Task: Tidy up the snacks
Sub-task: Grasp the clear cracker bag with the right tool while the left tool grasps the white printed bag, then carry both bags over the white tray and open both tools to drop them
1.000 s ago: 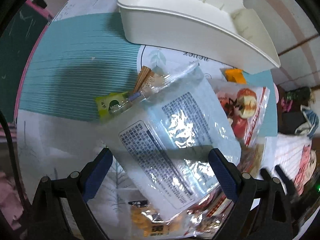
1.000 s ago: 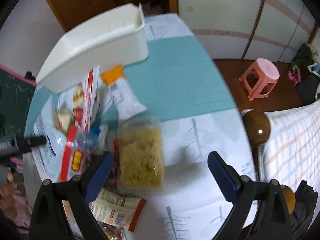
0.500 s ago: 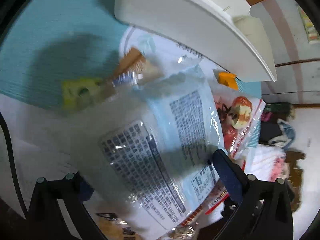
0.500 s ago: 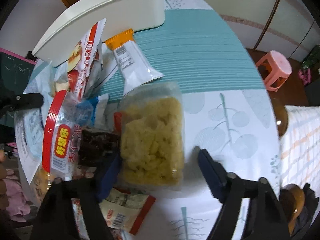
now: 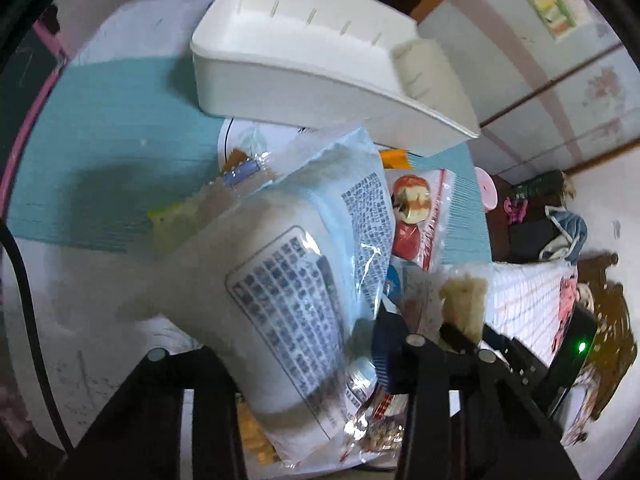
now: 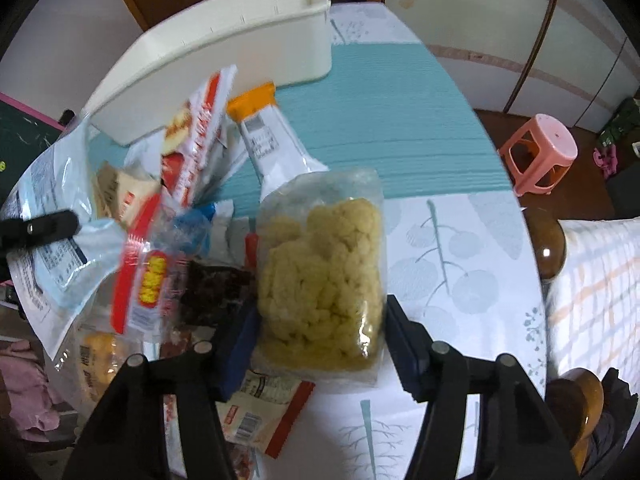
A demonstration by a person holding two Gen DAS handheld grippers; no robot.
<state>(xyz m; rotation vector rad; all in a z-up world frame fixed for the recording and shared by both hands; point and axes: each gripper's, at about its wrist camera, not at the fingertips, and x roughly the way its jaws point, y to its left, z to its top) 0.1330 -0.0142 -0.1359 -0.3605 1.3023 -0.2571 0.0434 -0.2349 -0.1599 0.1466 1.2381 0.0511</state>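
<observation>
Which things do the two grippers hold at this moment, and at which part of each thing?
The left gripper has just closed on the light-blue printed bag, at its near lower end. The right gripper has just closed around the clear bag of yellow puffs, at its near sides.

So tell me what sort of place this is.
Most likely a room in a home: a table under a patterned tablecloth, a pink plastic stool on a wooden floor, and what looks like checked bedding beside the table.

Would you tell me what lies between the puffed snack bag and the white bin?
In the right wrist view, an orange-topped white packet lies between bag and bin.
</observation>
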